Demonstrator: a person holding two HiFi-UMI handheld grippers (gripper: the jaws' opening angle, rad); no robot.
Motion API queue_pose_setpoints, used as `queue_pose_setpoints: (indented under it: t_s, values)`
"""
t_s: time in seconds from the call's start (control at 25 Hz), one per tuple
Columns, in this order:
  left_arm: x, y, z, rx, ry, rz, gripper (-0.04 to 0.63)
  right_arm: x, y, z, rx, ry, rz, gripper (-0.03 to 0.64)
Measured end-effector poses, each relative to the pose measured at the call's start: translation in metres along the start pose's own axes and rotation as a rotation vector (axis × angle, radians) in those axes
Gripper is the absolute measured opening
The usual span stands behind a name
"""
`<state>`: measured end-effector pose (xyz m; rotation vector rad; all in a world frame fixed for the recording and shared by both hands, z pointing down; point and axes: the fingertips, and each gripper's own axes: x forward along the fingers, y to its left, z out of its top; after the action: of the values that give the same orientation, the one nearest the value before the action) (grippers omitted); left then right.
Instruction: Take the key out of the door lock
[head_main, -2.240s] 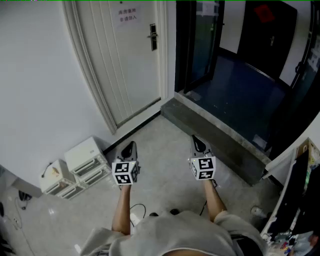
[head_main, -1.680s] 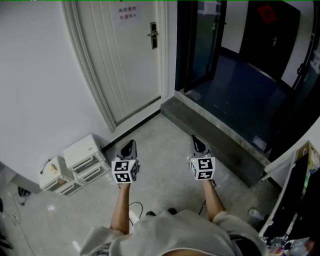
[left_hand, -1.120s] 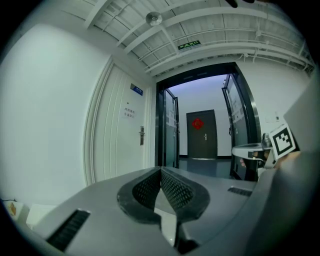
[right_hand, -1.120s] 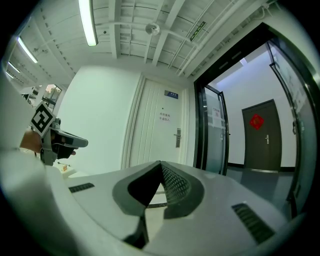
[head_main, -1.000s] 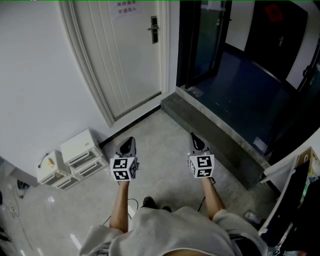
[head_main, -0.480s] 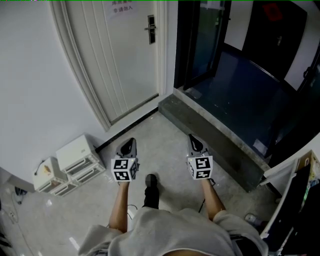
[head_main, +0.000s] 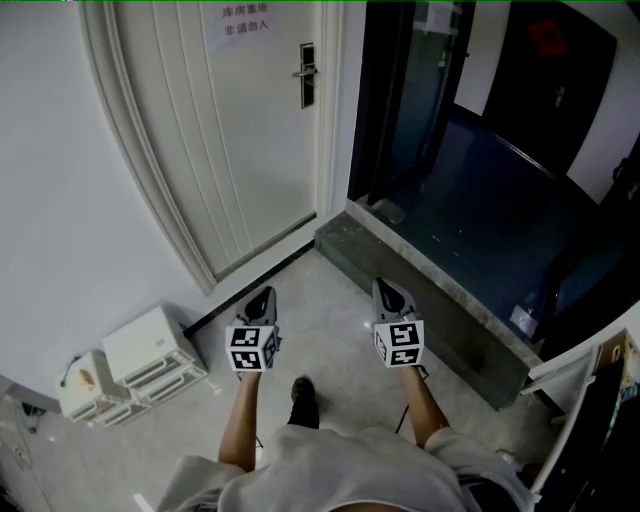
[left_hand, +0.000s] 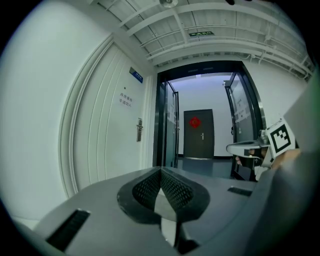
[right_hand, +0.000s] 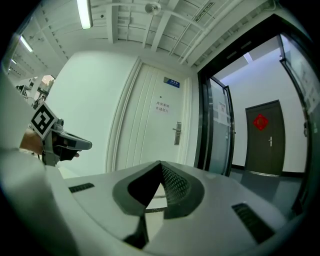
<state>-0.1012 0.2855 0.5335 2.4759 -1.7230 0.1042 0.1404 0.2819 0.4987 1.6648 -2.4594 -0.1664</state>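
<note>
Fingers together and empty on my left gripper (head_main: 262, 296) and right gripper (head_main: 386, 288). The upright door lock (head_main: 307, 75) is far ahead; its key is too small to see.

A plain white wall (head_main: 50, 200) fills the left of the head view. A closed white panelled door (head_main: 240, 150) bearing a paper notice (head_main: 242, 18) stands at top centre. The pale grey speckled floor (head_main: 330, 290) runs to a dark grey stone step (head_main: 430, 290) right of centre. Beyond a black-framed glass doorway (head_main: 400, 90) lies a dark blue floor (head_main: 490, 190). Low white drawer units (head_main: 150, 348) sit against the wall at lower left. A lit fluorescent ceiling tube (right_hand: 85, 12) shows at the upper left of the right gripper view.
</note>
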Motion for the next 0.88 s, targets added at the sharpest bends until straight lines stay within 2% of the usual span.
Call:
queue_pose_setpoints:
  t_s: [0.44,0.88]
  values:
    - [0.134,0.09,0.046,0.003,-0.016,-0.055,0.018,0.15,-0.019,0.031,-0.018,0.002,-0.045,0.023]
    - [0.219,0.135,0.055,0.012,0.003,-0.094,0.018,0.237,-0.033,0.021,-0.008,0.028,-0.067,0.023]
